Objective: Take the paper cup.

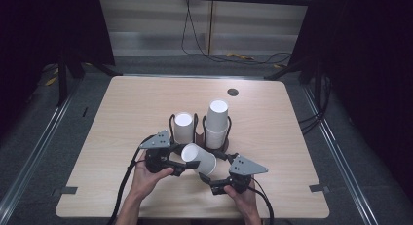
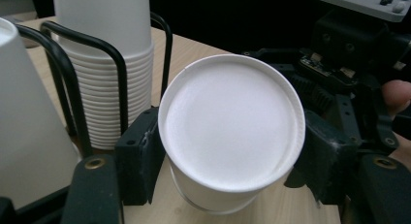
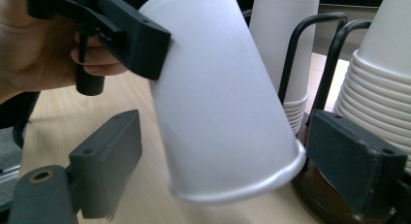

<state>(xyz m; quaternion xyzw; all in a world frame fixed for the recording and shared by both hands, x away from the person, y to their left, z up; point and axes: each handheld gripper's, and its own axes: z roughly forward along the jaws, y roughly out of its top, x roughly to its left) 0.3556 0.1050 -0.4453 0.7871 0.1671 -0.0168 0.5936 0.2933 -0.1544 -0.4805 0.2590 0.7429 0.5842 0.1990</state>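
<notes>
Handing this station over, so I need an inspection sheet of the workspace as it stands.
Surface: pale wooden table, with a small dark round disc near the far edge.
Job's things: single white paper cup, tilted, base toward the left gripper; two stacks of white paper cups upside down in a black wire rack.
Clutter: nothing seen.
Grippers: left gripper shut on the cup near its base; right gripper jaws either side of the cup's rim, grip uncertain.
Cables: black cables trail from both grippers; more on the floor behind.
Surroundings: dark curtains, grey floor.
</notes>
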